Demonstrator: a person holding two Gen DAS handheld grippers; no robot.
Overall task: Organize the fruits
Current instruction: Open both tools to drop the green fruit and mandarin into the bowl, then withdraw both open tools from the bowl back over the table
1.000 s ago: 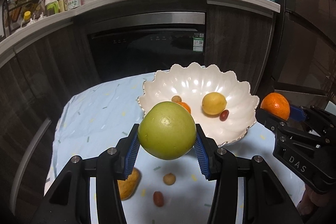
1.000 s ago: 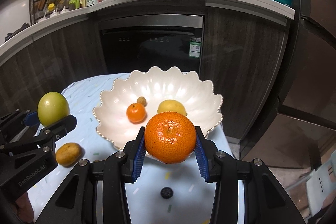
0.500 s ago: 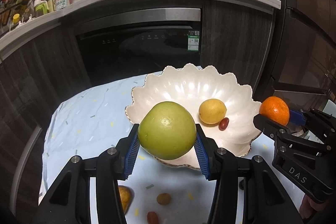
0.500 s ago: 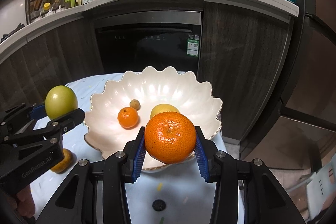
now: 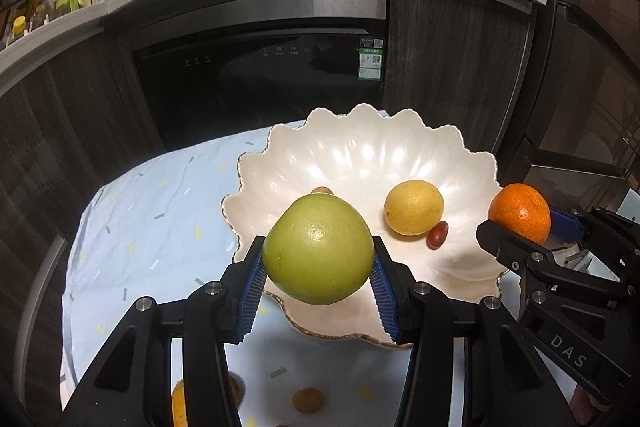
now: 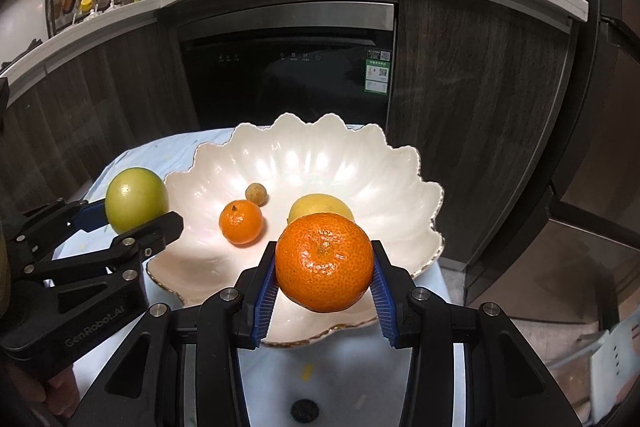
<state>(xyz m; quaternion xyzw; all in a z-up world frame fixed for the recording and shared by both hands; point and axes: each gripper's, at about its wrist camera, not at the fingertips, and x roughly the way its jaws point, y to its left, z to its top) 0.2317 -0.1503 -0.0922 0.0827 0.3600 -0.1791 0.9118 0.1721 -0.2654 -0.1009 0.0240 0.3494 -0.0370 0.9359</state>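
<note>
The left gripper (image 5: 320, 279) has its blue-padded fingers (image 5: 251, 287) clamped on a large green fruit (image 5: 320, 249), held above the near left rim of the white scalloped bowl (image 5: 360, 155) on the cloth-covered bench (image 5: 152, 211). The right gripper (image 6: 324, 291) grips an orange (image 6: 324, 261) over the bowl's near right edge. Inside lie a lemon (image 5: 414, 207), a red grape (image 5: 437, 235), a small mandarin (image 6: 241, 221) and a brownish little fruit (image 6: 256, 193) (kind unclear).

Bowl (image 6: 400, 183) front open; lemon (image 5: 414, 207), tangerine (image 6: 241, 221) occupy middle
</note>
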